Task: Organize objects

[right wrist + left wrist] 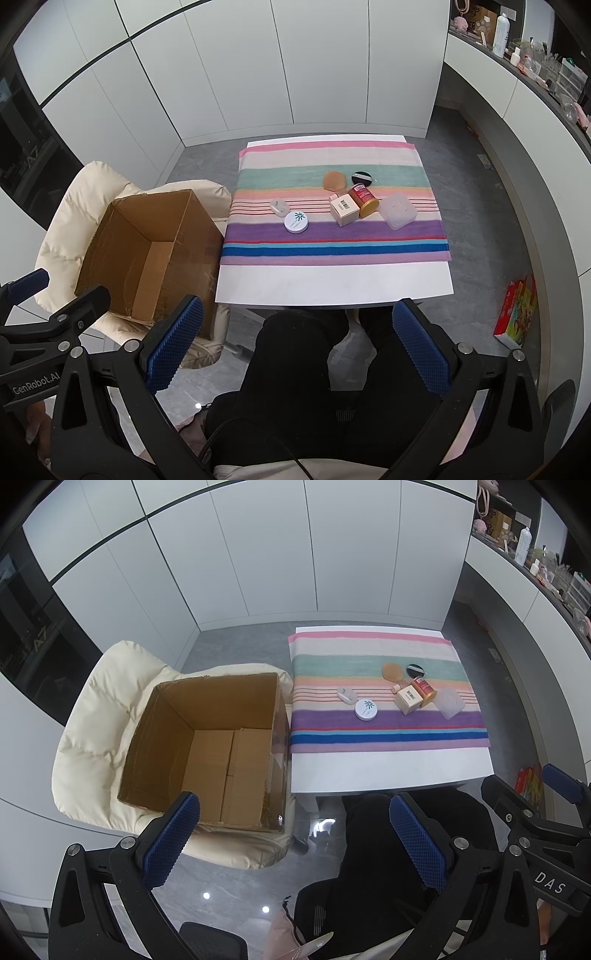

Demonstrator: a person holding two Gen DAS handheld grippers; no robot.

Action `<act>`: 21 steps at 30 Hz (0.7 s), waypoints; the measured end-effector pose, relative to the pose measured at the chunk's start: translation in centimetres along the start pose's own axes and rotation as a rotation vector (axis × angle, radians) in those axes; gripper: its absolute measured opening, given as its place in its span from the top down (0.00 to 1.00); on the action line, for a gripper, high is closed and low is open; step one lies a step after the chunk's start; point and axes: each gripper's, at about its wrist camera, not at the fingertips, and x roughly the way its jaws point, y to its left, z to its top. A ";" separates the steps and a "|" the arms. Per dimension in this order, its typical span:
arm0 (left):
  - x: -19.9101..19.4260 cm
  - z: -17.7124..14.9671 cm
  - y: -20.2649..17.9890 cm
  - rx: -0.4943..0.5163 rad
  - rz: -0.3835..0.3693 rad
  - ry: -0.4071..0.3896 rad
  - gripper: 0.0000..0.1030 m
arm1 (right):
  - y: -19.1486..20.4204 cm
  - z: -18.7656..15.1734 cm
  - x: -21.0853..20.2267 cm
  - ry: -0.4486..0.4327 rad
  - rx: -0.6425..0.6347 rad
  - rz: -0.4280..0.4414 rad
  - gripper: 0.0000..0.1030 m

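Currently both grippers held back from the desk (332, 284), above the lap, nothing touched. Left gripper (295, 834): jaws spread wide, blue pads apart, nothing between them. Right gripper (299, 339): jaws likewise wide open, holding nothing.

Striped cloth (332, 240) spread over the far part of the desk; taken as landmark. All small items lying on the cloth, none in the box:
- round white tin (296, 222) with green mark on lid, left of cloth centre, on the purple stripe edge.
- small white case (278, 206) just beyond and left of the tin, near but apart.
- beige carton (344, 211) with barcode, right of cloth centre.
- red jar (364, 198) with gold lid, on its side, touching the carton's right side.
- clear square lidded container (398, 212) just right of the jar, toward the cloth's right edge.
- tan sponge (334, 180) on the green stripe, beyond the carton.
- black round puff (362, 178) beside the sponge, to its right, on the same stripe.

Open cardboard box (207, 738) standing off the cloth's left edge, on a cream cushioned chair (92, 716), touching the desk side or just beside it; cannot tell which. Box interior showing only its bottom flaps.
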 end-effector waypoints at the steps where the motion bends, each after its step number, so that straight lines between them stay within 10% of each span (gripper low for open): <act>1: 0.0 0.0 0.0 0.001 0.001 0.001 0.00 | 0.0 -0.1 0.1 0.002 0.001 0.002 0.00; 21: 0.3 0.3 -0.4 0.004 0.011 0.010 0.00 | -0.5 -0.3 0.2 0.005 -0.006 -0.014 0.00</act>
